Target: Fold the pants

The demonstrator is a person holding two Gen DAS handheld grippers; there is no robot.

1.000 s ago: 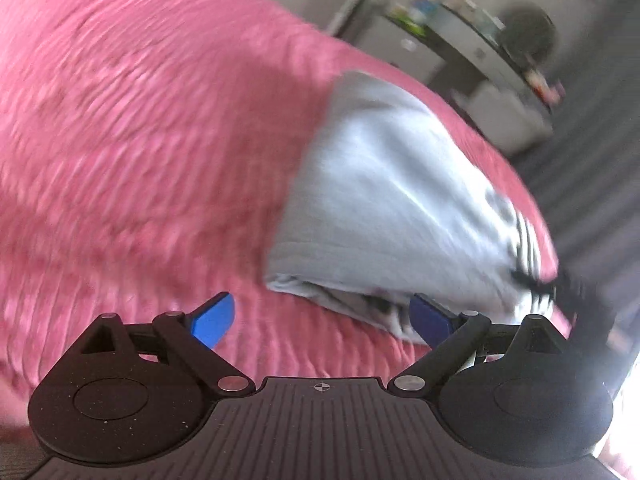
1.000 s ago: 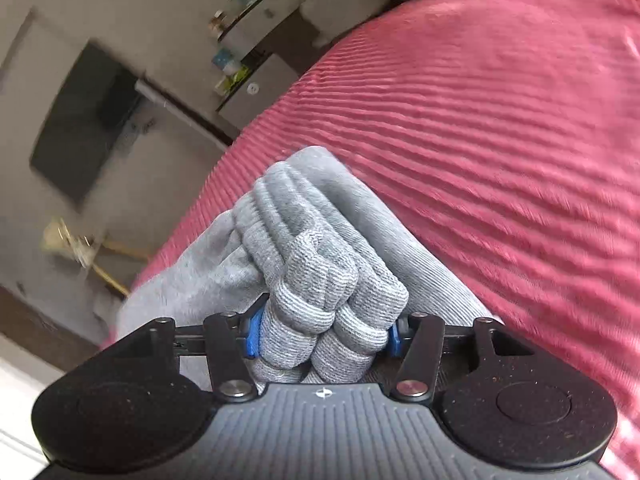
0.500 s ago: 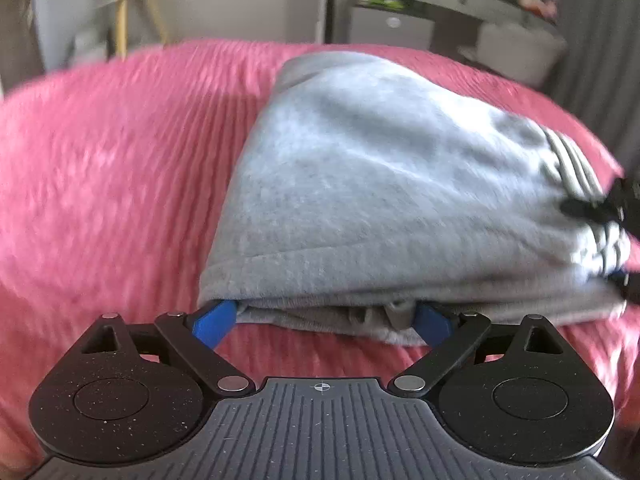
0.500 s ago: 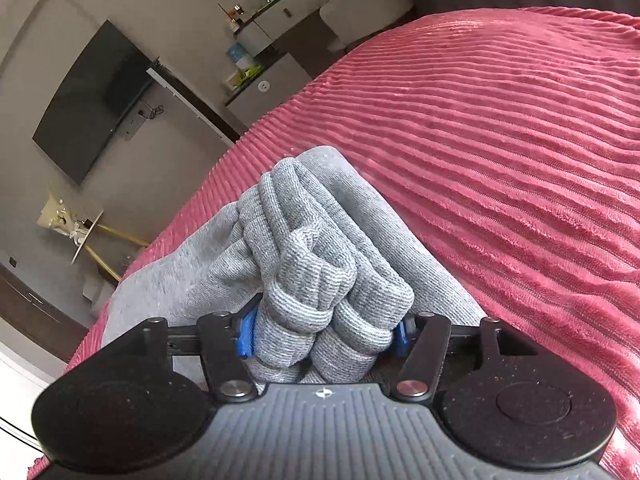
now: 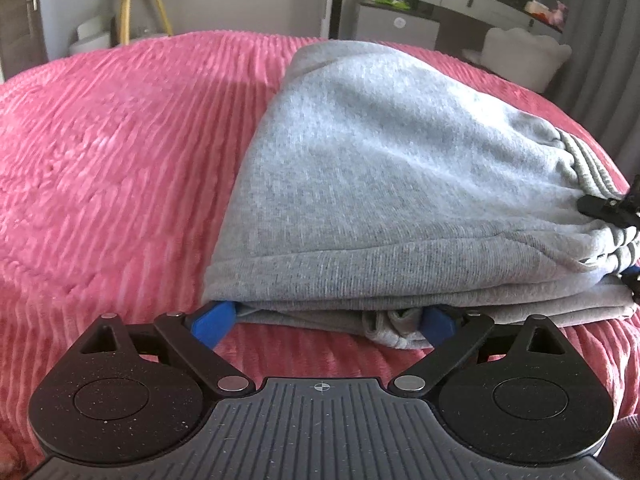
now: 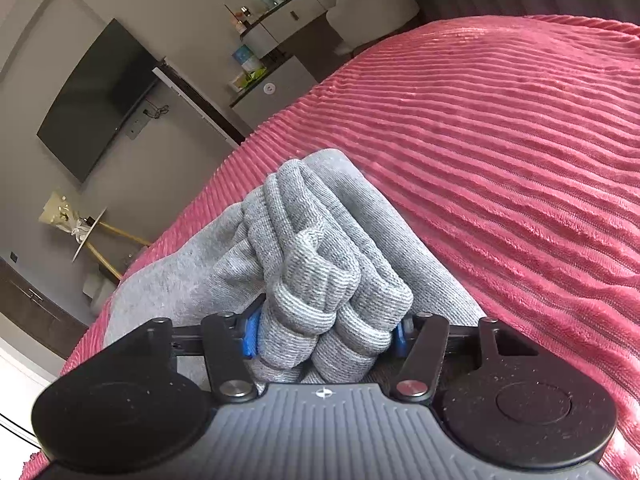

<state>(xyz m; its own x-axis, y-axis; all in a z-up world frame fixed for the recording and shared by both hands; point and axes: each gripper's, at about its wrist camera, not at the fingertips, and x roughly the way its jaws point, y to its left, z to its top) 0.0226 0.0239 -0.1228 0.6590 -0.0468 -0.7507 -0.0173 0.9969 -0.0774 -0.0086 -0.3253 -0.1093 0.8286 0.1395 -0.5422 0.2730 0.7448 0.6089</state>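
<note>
Grey sweatpants (image 5: 392,184), folded into a thick layered stack with ribbed cuffs bunched at one end, lying on the pink ribbed bedspread (image 5: 112,168) of the bed. Left gripper (image 5: 324,322) spread wide, blue fingertips (image 5: 212,320) at the stack's lower folded edge, gripping nothing. Right gripper (image 6: 324,334) clenched on the bunched ribbed cuffs (image 6: 316,280), knit bulging between its fingers.
</note>
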